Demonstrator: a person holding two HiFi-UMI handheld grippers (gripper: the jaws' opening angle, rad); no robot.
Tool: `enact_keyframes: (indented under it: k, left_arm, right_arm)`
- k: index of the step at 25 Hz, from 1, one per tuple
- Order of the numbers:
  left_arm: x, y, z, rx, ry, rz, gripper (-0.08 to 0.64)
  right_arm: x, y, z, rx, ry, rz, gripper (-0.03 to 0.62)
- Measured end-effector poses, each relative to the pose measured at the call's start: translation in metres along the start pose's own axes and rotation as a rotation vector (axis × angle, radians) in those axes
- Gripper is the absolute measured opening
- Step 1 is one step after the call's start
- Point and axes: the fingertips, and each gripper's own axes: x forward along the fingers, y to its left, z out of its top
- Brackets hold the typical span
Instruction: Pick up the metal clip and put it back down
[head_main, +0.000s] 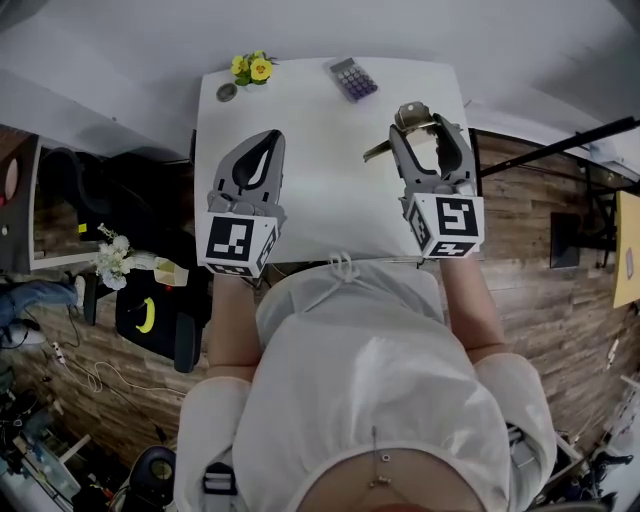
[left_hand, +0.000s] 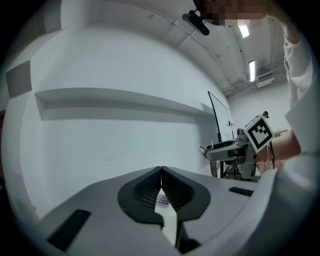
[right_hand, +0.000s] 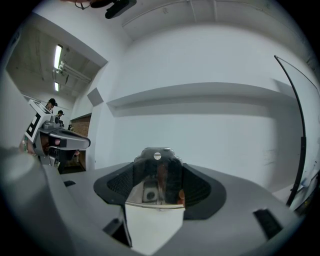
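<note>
The metal clip (head_main: 411, 118) is a shiny bulldog-type clip with a thin handle sticking out to the left. My right gripper (head_main: 426, 130) is shut on it above the right side of the white table (head_main: 330, 205). In the right gripper view the clip (right_hand: 157, 175) fills the gap between the dark pads, its mirror-like face towards the camera. My left gripper (head_main: 262, 142) hovers over the table's left side, its jaws pressed together with nothing between them (left_hand: 161, 172). Both grippers point about level towards the white wall.
A purple-keyed calculator (head_main: 353, 78) lies at the table's far edge, with a small pot of yellow flowers (head_main: 252, 68) and a small round object (head_main: 227, 92) at the far left corner. Chairs and clutter stand on the wooden floor to the left.
</note>
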Motion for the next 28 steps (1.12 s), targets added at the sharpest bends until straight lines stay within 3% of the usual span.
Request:
enact_keyframes:
  k: [6, 13, 28]
  left_arm:
    - [0.003, -0.002, -0.016, -0.018, 0.024, -0.006, 0.018]
    - [0.012, 0.006, -0.041, -0.068, 0.060, -0.019, 0.018]
    - [0.030, 0.030, -0.123, -0.163, 0.176, -0.053, 0.018]
  right_arm:
    - [0.013, 0.005, -0.028, 0.007, 0.064, 0.024, 0.293]
    - [0.039, 0.017, -0.079, 0.039, 0.211, 0.054, 0.293]
    - [0.082, 0.060, -0.231, 0.100, 0.570, 0.096, 0.293]
